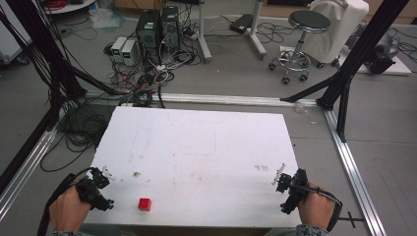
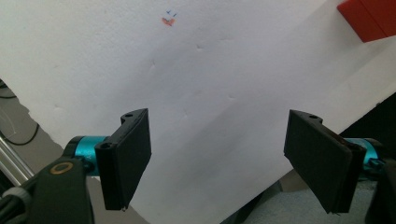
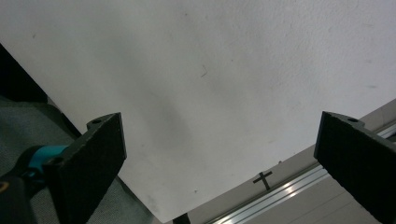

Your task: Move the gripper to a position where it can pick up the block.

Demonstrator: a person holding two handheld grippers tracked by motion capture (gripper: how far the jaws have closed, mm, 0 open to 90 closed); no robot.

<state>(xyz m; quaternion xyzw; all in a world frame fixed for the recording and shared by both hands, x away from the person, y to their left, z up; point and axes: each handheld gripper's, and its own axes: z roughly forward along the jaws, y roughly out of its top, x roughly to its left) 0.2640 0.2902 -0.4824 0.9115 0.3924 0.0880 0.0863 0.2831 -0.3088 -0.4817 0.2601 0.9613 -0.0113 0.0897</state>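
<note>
A small red cube [image 1: 144, 204], matte with sharp edges, lies at 7 o'clock on the white, rough counter [image 1: 206, 147]. Left hand-held gripper [image 1: 101, 189] and right hand-held gripper [image 1: 284, 192] are spread, holding nothing.

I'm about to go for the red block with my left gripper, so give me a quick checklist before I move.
1. Left gripper open: ok, jaws wide apart.
2. Left jaws empty: ok.
3. Red block free on the table, near the front edge: ok.
4. Path from left gripper to block: ok, bare table between.
5. Right gripper open and far from the block: ok.
6. Block's weight or grip: cannot tell.
</note>
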